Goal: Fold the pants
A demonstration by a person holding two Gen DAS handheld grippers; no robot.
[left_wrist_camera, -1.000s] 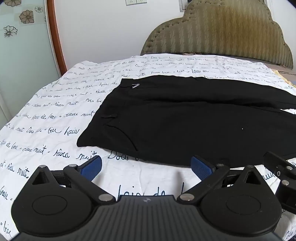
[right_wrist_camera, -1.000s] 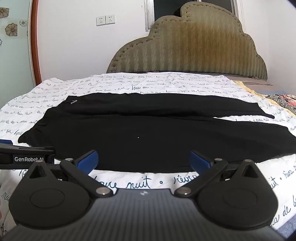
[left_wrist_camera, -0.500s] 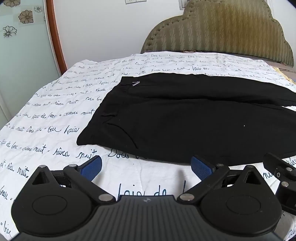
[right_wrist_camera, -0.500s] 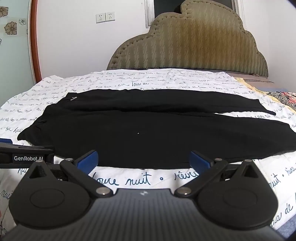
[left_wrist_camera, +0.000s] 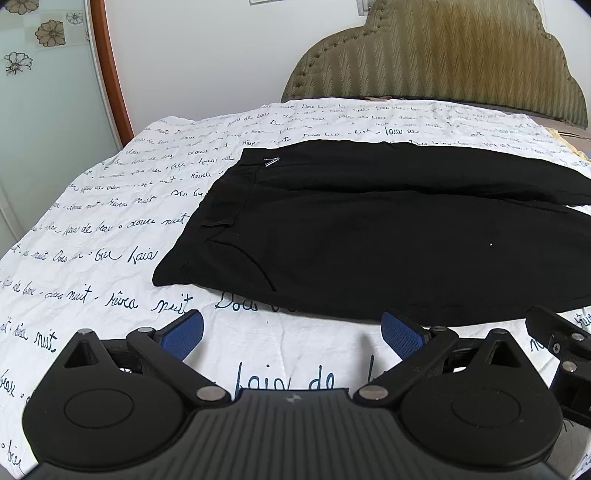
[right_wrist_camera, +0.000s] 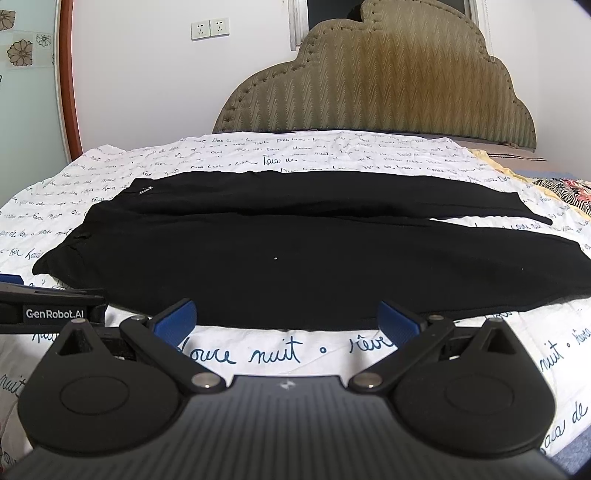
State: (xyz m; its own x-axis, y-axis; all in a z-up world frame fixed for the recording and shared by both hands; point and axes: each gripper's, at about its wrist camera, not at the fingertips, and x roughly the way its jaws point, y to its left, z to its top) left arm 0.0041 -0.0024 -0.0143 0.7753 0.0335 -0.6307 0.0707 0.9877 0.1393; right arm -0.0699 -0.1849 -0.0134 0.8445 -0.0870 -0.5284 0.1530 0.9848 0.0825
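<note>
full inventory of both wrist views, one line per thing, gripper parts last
pants: 1, black, spread flat across the bed, waist to the left, legs to the right
metal clasp: 1, silver, on the waistband at the far left corner of the pants
bedsheet: 1, white with dark blue handwriting print, covers the bed under the pants
headboard: 1, olive padded, studded edge, at the far end of the bed
wall sockets: 2, white, on the wall left of the headboard
patterned cloth: 1, multicolour, at the right edge of the bed
door panel: 1, frosted with flower decals, brown frame, far left
left gripper: 1, black with blue pads, open, over the sheet short of the pants' near edge
right gripper: 1, black with blue pads, open, at the pants' near edge
</note>
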